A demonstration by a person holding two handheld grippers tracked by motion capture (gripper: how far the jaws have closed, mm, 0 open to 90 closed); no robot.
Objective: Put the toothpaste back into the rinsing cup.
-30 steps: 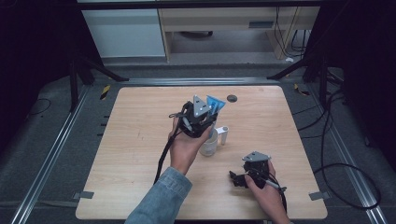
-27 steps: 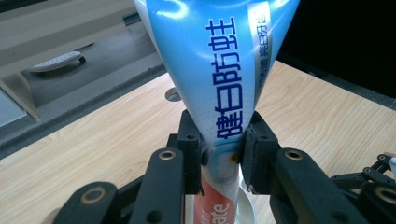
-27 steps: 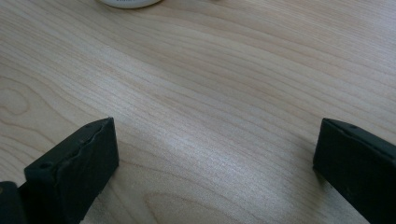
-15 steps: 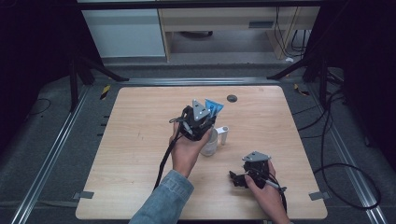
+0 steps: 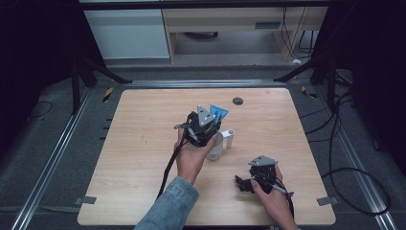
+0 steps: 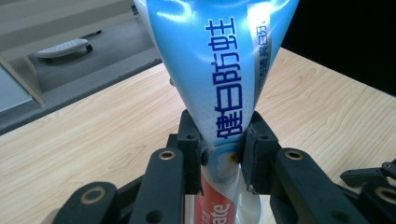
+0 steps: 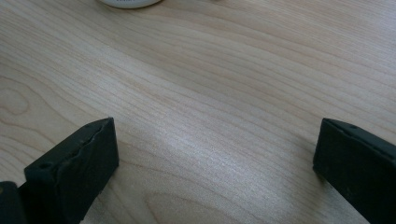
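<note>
Blue-and-white plastic toothpaste tube (image 6: 219, 70): top and bottom cut off by the frame edges. White round object (image 7: 128, 3): cut off at top edge, identity indeterminate

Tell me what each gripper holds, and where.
Left gripper clamps the blue toothpaste tube across its lower body; right gripper stands open over the table, holding nothing.

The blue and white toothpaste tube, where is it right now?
The blue and white toothpaste tube is clamped in the left gripper, held above the table's middle beside a clear cup in the high view.
</note>
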